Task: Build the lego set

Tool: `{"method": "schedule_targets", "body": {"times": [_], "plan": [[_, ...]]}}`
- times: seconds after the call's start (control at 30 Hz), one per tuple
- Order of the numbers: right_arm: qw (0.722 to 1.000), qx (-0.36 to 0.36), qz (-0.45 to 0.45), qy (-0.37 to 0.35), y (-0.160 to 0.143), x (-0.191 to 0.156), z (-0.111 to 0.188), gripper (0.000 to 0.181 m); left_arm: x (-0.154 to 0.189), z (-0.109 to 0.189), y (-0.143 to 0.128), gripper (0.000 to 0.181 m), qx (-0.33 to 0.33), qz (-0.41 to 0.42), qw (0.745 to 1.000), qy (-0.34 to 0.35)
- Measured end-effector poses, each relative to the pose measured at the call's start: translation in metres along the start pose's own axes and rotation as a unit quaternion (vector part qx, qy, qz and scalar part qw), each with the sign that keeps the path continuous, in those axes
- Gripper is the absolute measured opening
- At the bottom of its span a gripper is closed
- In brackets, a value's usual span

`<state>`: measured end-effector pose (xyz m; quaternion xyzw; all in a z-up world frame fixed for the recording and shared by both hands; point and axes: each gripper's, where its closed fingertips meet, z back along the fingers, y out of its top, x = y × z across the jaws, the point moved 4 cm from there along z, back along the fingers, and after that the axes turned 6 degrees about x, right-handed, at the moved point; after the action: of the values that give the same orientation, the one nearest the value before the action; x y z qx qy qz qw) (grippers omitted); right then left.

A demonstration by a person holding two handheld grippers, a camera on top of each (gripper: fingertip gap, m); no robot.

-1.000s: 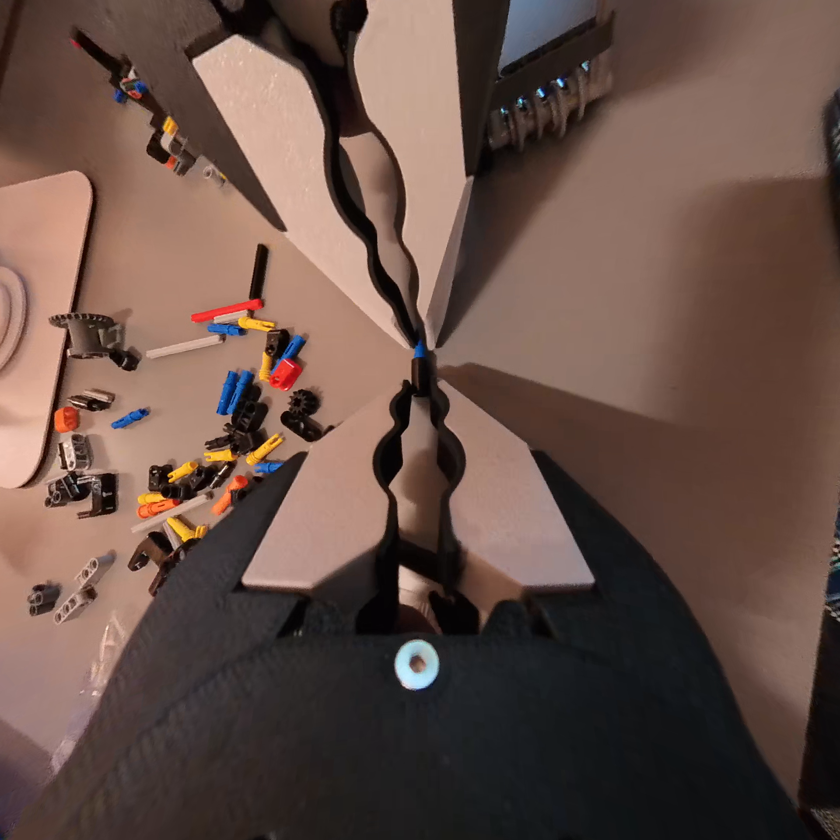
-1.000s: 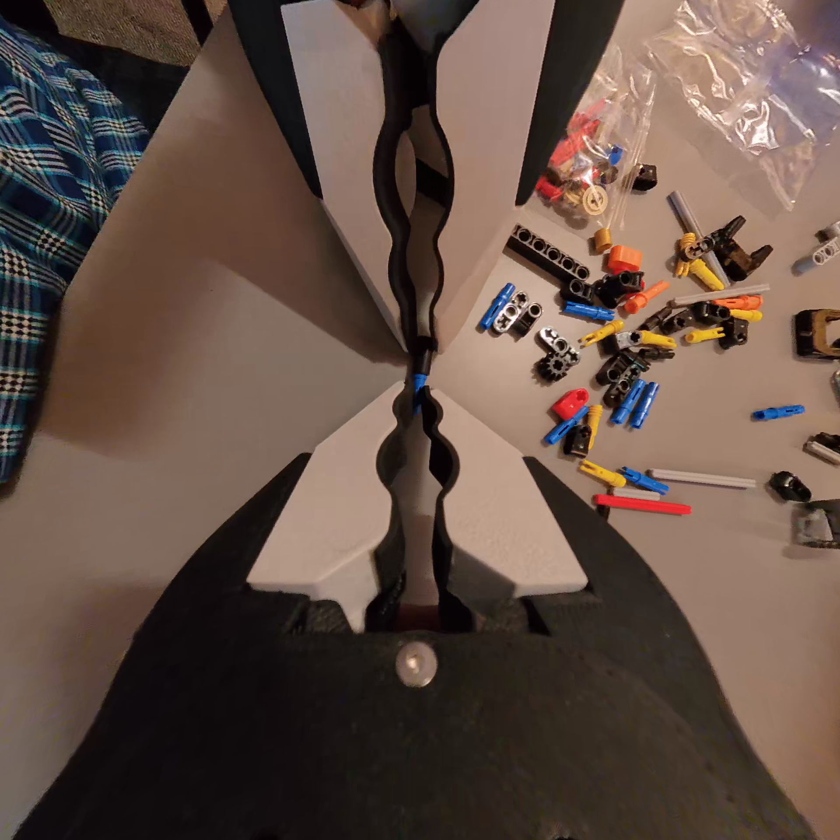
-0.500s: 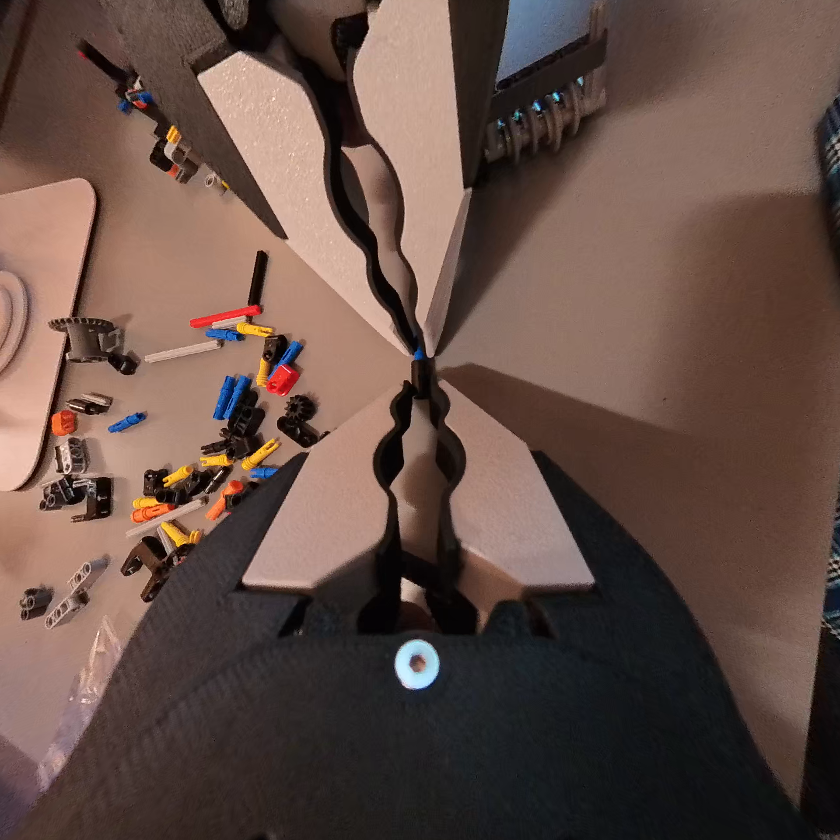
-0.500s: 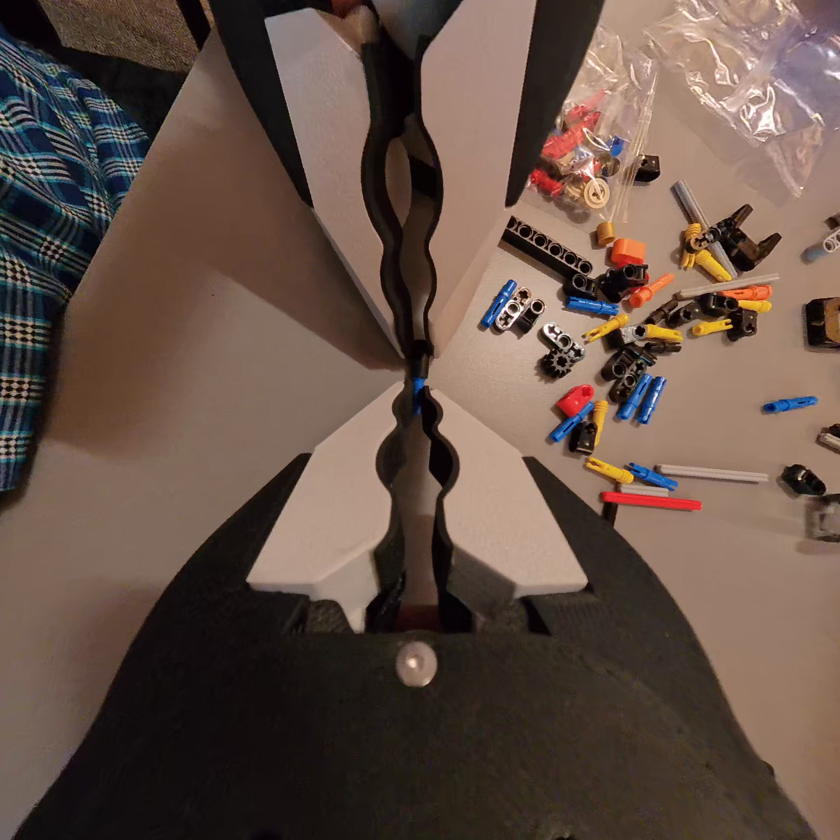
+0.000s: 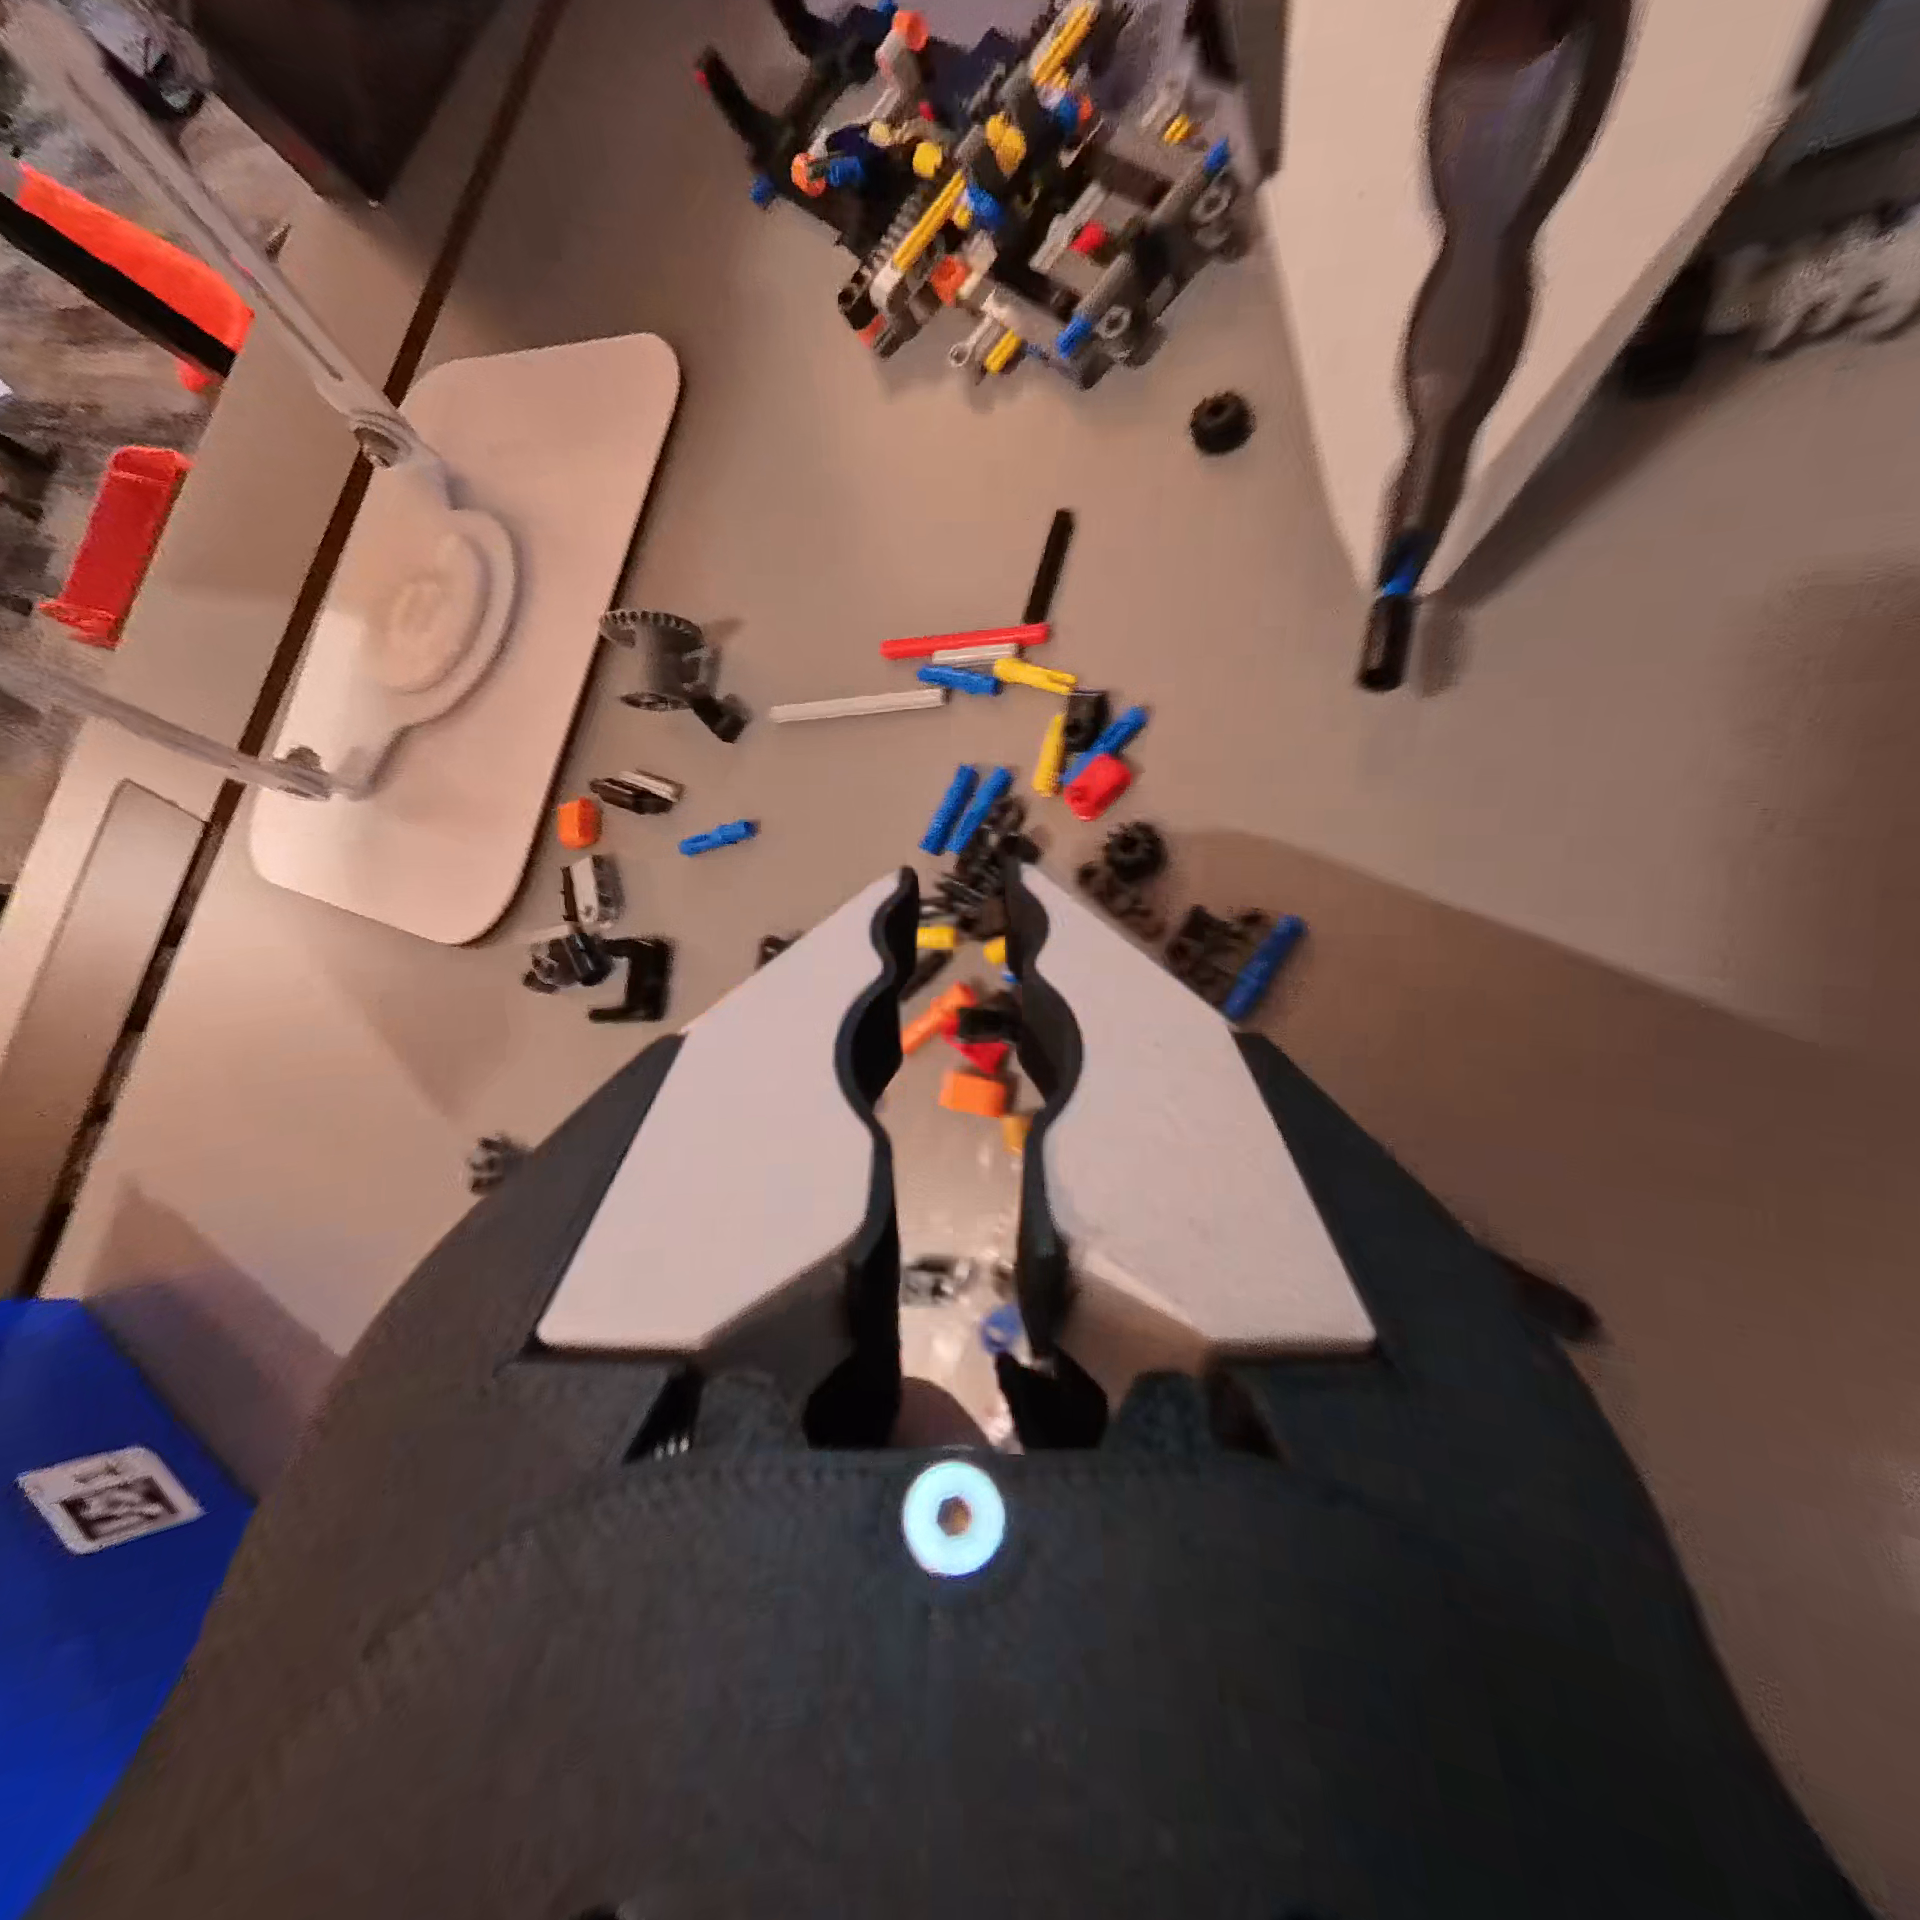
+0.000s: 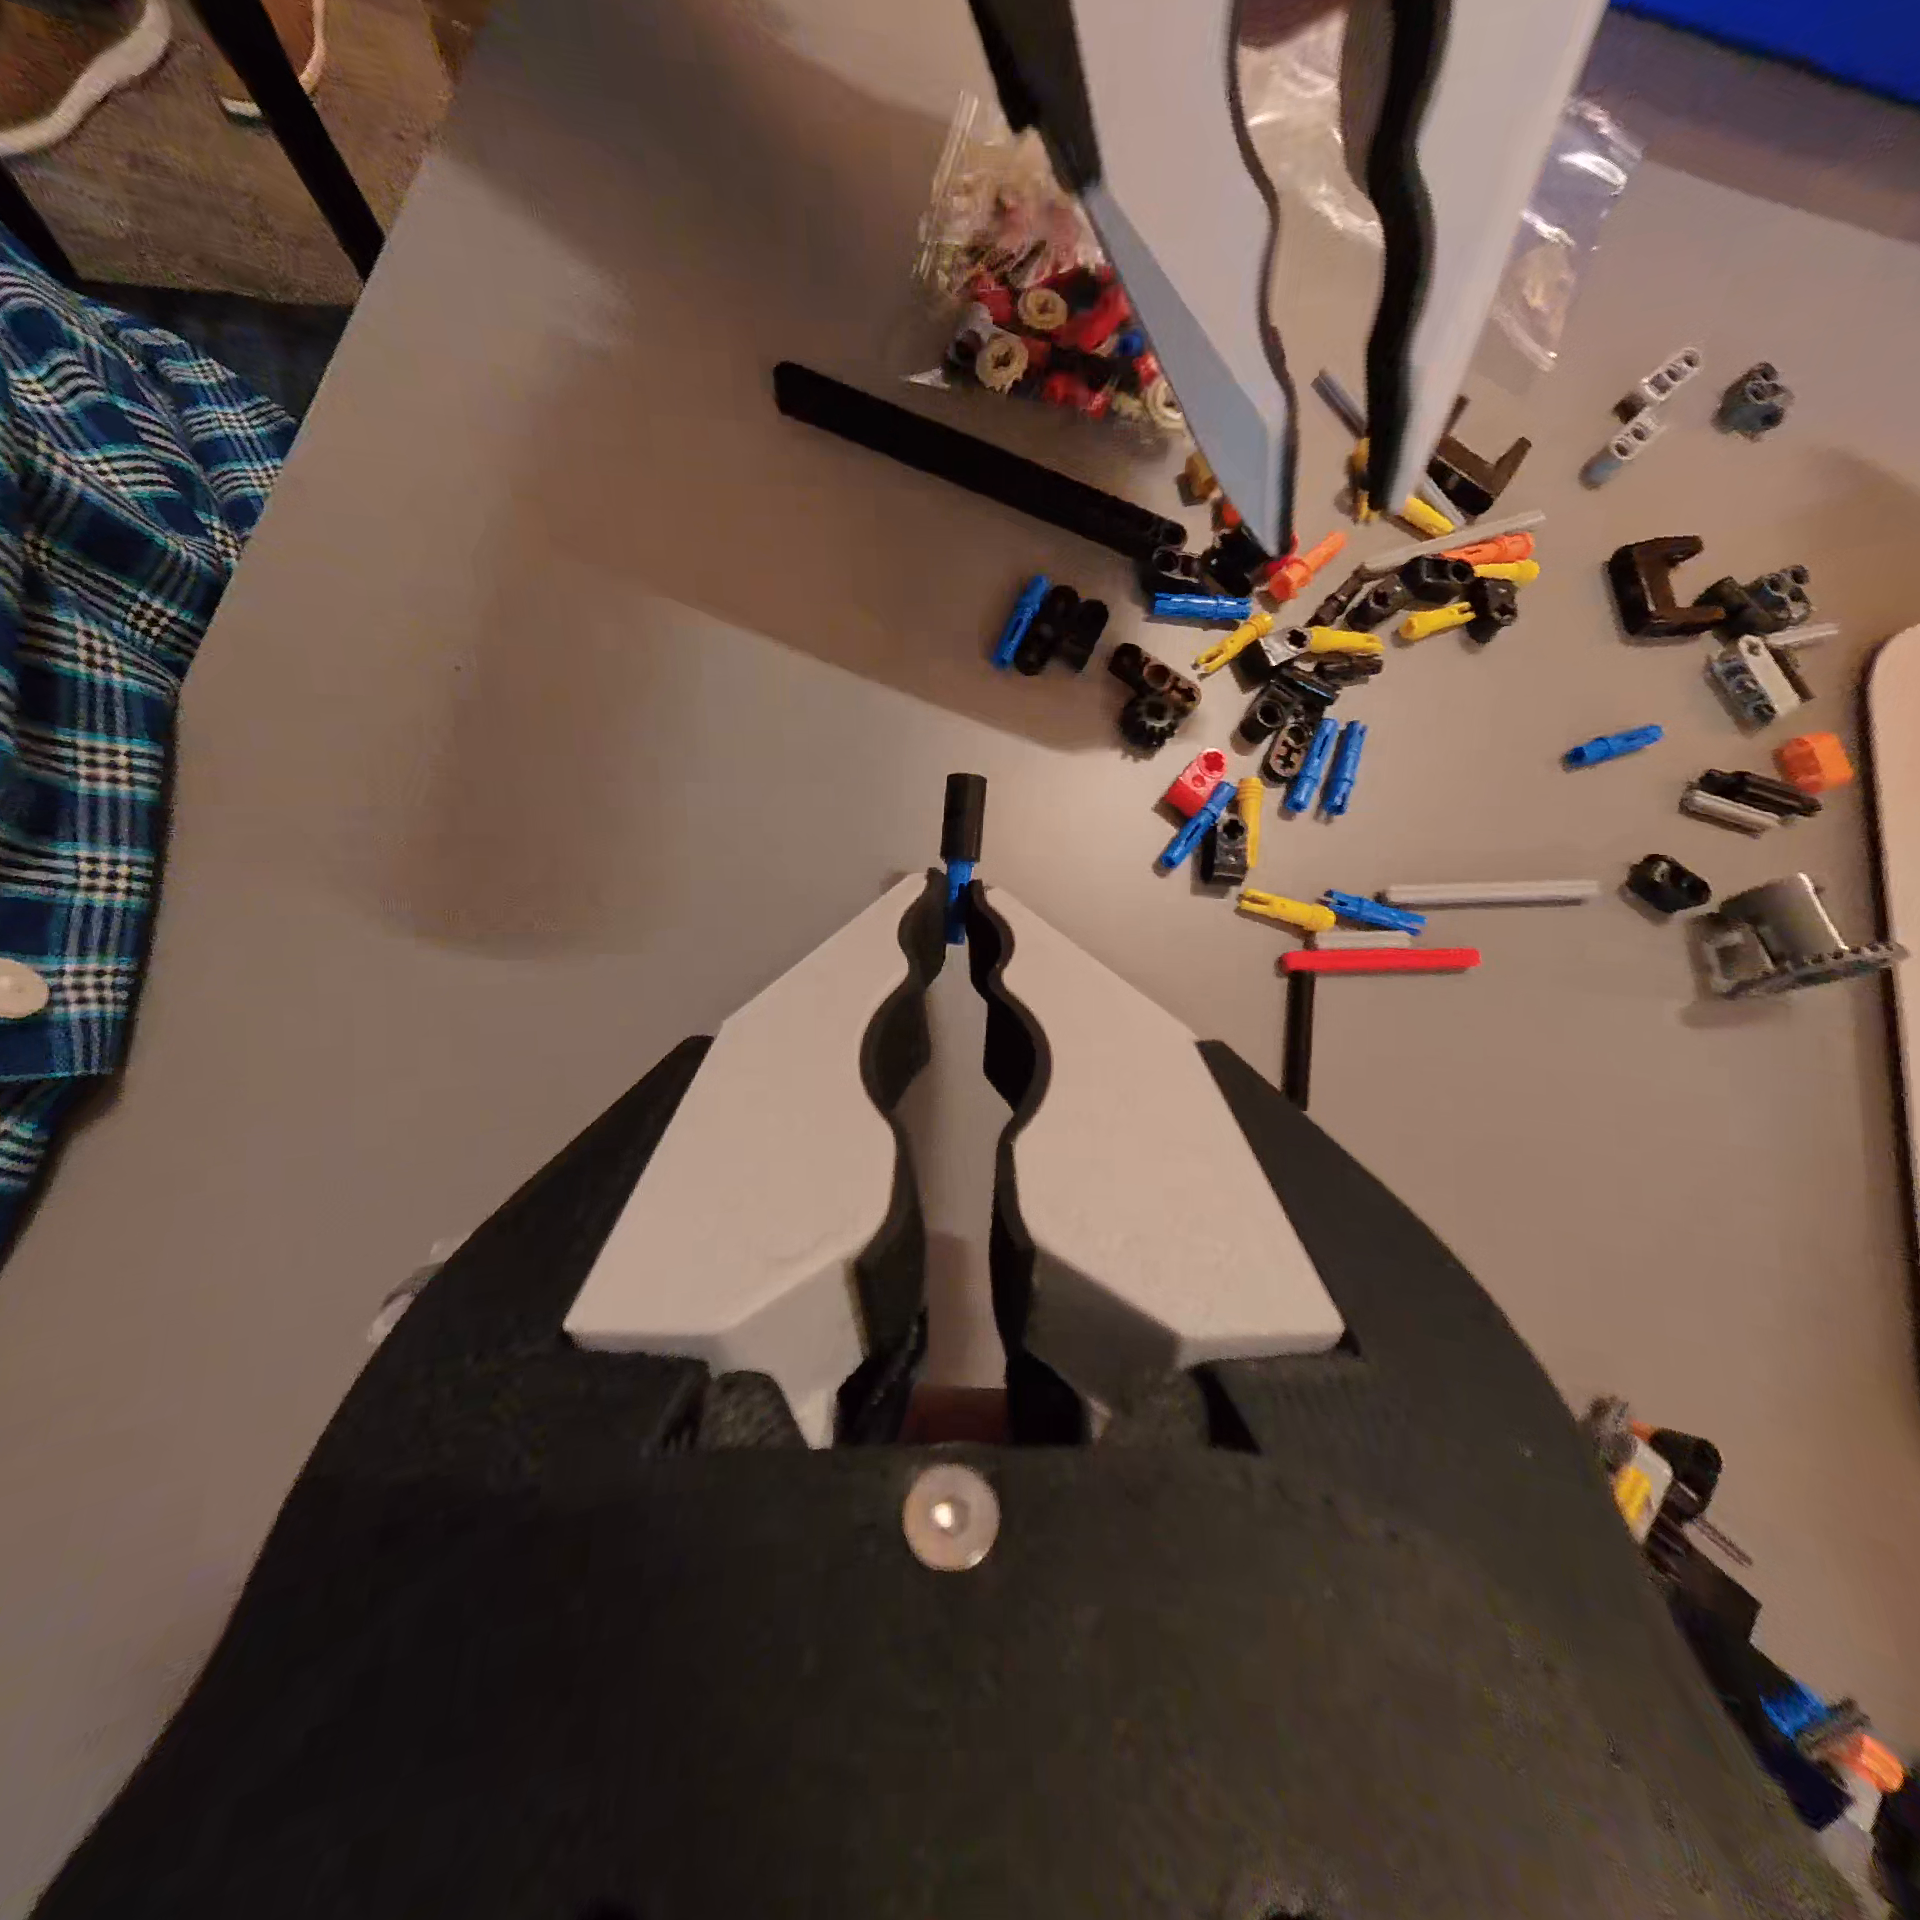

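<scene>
While pinched only by its tail in the closed right tongs (image 6: pixel 958 902), could twist or slip free: blue pin (image 6: pixel 956 894), round and thin, small bite, with a black sleeve (image 6: pixel 964 810) on its free end, held clear of the loose pieces (image 6: pixel 1351 623) scattered on the surface (image 6: pixel 520 623). Might shed the sleeve on any knock; cannot tell how deep it is seated. Left tongs (image 5: pixel 958 883) open and empty, hovering over the loose pieces; could scatter or nudge small parts if lowered carelessly. Partly built model (image 5: pixel 1039 208) at the far side of the surface, blurred, so hard to pick out the hole meant for the pin. Hard to tell height of the pin above the surface. Bagged parts (image 6: pixel 1039 312) partly hidden behind the left tongs.
</scene>
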<state>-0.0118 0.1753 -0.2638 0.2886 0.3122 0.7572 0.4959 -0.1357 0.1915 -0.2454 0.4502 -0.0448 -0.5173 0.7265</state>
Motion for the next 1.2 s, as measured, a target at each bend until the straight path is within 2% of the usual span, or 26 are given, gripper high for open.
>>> {"method": "schedule_targets", "body": {"times": [0.03, 0.1, 0.3, 0.4, 0.7, 0.97, 1.1, 1.2], "plan": [[1.000, 0.003, 0.000, -0.004, 0.000, 0.000, 0.002, 0.000, -0.006, -0.007, 0.000, 0.011, -0.009, -0.014, 1.000, 0.000], [1.000, 0.008, -0.002, -0.008, 0.001, 0.000, 0.005, 0.000, -0.017, -0.019, 0.003, 0.009, -0.015, -0.028, 0.999, -0.012], [1.000, 0.025, -0.010, -0.013, -0.001, -0.002, 0.011, 0.000, -0.031, -0.043, -0.002, 0.005, -0.033, -0.049, 0.992, -0.109], [0.999, 0.032, -0.010, -0.013, -0.001, -0.002, 0.014, 0.000, -0.030, -0.047, 0.000, 0.004, -0.027, -0.044, 0.986, -0.158], [0.999, 0.047, -0.010, -0.014, -0.002, -0.001, 0.018, 0.000, -0.019, -0.059, -0.007, 0.004, -0.053, -0.061, 0.973, -0.215], [0.998, 0.053, -0.012, -0.019, -0.002, -0.002, 0.021, 0.000, -0.017, -0.064, -0.007, 0.002, -0.057, -0.061, 0.972, -0.220], [0.998, 0.055, -0.015, -0.033, -0.003, 0.000, 0.027, 0.000, -0.026, -0.061, -0.005, 0.002, -0.048, -0.059, 0.981, -0.178], [0.997, 0.055, -0.023, -0.043, -0.005, 0.000, 0.031, 0.000, -0.030, -0.045, 0.005, 0.001, -0.033, -0.042, 0.989, -0.141]]}}
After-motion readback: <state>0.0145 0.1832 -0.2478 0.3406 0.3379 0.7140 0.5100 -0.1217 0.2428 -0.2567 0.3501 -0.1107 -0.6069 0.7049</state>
